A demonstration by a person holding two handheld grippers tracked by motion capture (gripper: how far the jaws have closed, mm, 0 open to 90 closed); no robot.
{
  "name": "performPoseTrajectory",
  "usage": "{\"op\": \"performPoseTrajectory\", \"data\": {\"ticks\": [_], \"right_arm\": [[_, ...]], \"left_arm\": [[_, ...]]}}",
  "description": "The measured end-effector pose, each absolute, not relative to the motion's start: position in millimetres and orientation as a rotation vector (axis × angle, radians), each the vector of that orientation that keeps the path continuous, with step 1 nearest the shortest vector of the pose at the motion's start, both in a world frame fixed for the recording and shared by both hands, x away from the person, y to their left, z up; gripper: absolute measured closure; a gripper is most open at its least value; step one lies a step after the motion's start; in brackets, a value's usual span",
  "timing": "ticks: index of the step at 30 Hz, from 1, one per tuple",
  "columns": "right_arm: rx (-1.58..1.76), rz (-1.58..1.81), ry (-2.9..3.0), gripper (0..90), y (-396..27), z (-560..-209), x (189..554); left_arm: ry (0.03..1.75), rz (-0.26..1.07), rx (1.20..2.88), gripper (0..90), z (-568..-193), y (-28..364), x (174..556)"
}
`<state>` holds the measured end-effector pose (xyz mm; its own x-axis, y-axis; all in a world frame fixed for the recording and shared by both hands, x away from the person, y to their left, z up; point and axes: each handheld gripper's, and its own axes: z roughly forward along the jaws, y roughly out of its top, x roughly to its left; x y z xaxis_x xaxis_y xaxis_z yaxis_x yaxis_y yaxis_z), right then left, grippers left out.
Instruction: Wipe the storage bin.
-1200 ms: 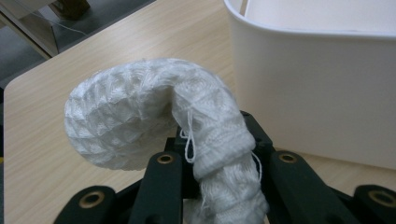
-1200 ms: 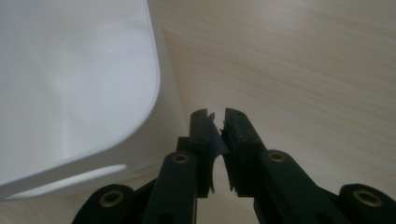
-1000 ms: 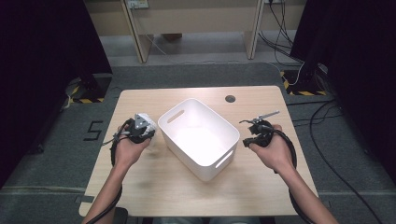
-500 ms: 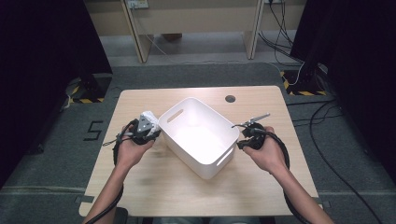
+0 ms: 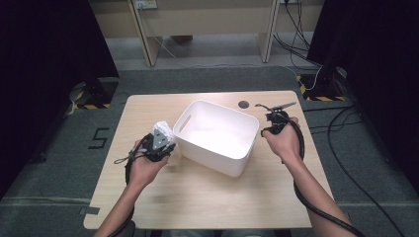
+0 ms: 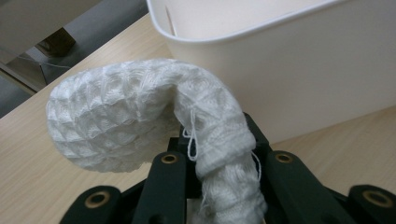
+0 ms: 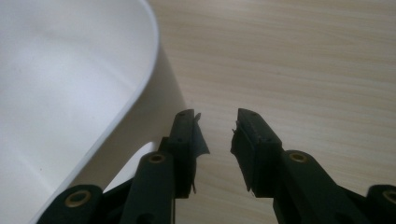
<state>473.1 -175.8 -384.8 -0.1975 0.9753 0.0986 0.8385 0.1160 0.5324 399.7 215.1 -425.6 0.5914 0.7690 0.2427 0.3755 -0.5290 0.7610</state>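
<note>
A white plastic bin (image 5: 217,136) stands in the middle of the wooden table (image 5: 197,197). My left gripper (image 5: 160,140) is at its left wall, shut on a bunched white knitted cloth (image 5: 163,129). In the left gripper view the cloth (image 6: 140,116) curls up out of the left gripper (image 6: 219,158), with the bin's wall (image 6: 289,70) just beyond. My right gripper (image 5: 272,123) hovers at the bin's far right corner. In its own view the right gripper (image 7: 219,130) has just been opening, with bare table between the fingers and the bin's rim (image 7: 140,84) beside the left jaw.
A dark round hole (image 5: 243,104) sits in the tabletop near the far edge, behind the bin. Black cables (image 5: 346,128) trail on the floor to the right. Bare tabletop lies in front of the bin, towards the person.
The bin has turned and shifted slightly. The left gripper with the cloth has come right, up to the bin. The right gripper moved in, then away from the person along the bin's end.
</note>
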Motion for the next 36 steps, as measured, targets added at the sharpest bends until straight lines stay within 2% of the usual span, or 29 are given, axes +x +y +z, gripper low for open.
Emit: {"op": "performPoseTrajectory", "data": {"ticks": [10,18,30,36], "right_arm": [[1.776,0.826,2.068,64.3,-179.7,-357.0,465.5],[1.787,0.915,2.042,62.9,-173.4,-350.6,468.2],[1.768,0.815,2.197,61.3,-147.9,-371.0,466.2],[1.716,0.761,2.179,62.8,-139.1,-372.2,464.3]], "left_arm": [[0.906,0.704,2.153,75.3,-423.4,206.9,384.3],[0.896,0.695,2.155,75.2,-421.8,204.2,383.7],[0.880,0.693,2.155,75.1,-415.8,199.3,376.3],[0.942,0.672,2.134,75.2,-415.4,197.2,363.3]]}}
